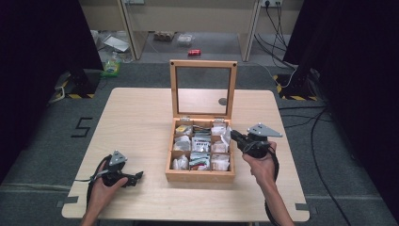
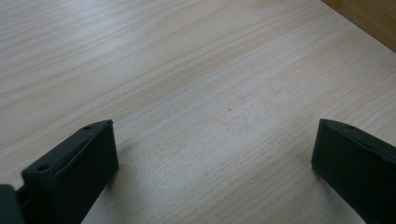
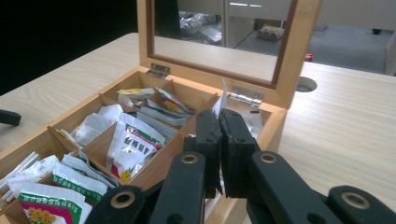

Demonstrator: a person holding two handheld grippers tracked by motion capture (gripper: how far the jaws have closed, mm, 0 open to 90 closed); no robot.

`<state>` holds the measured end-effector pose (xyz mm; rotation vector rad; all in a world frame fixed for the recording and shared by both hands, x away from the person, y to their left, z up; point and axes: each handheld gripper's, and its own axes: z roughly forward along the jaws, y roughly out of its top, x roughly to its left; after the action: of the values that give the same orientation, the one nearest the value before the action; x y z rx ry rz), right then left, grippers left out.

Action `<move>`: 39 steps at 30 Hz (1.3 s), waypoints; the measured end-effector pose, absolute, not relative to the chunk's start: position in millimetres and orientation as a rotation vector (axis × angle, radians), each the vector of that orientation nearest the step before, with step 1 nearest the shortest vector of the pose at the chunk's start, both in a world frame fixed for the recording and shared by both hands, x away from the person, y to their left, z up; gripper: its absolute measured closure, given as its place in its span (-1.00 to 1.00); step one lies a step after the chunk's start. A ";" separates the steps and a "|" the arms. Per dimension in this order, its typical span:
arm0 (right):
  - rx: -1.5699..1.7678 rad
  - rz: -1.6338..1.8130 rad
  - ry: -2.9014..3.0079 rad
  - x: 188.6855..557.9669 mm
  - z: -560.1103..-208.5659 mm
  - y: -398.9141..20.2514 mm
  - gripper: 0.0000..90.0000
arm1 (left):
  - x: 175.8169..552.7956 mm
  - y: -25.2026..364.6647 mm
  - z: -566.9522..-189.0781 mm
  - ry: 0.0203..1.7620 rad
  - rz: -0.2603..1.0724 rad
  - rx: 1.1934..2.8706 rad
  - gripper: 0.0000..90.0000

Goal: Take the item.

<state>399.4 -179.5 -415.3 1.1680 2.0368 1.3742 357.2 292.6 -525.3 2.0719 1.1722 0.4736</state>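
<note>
Pinching a thin white packet [image 3: 221,100] between its pressed-together jaws, the right gripper [image 1: 233,135] sits over the right-hand compartments of the wooden box [image 1: 200,176], whose glass lid [image 1: 203,89] stands upright at the back. The box is pretty much mid-surface and stuffed with sachets [image 3: 130,142] in its little compartments. Over on the left, the left gripper [image 1: 137,176] rests on the bare surface [image 2: 196,84] with its jaws spread wide, nothing between them, well apart from the box.
</note>
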 end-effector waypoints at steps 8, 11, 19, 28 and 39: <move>1.194 1.381 1.992 399.0 -410.3 -193.6 0.94 | 357.2 292.6 -525.3 1.173 0.474 2.072 -1.00; 1.202 1.381 1.976 399.7 -409.6 -199.3 0.94 | 357.2 292.6 -525.3 1.172 0.474 2.072 -1.00; 1.233 1.374 1.941 401.5 -409.9 -213.6 0.93 | 357.2 292.6 -525.3 1.172 0.474 2.072 -1.00; 1.272 1.364 1.898 403.1 -411.6 -229.9 0.93 | 357.2 292.6 -525.3 1.173 0.474 2.072 -1.00; 1.340 1.323 1.875 407.9 -422.9 -246.2 0.93 | 357.2 292.6 -525.4 1.172 0.474 2.072 -1.00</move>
<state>407.9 -246.2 -422.9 1.3398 1.8750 1.3230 357.2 292.6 -525.4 2.0716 1.1722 0.4737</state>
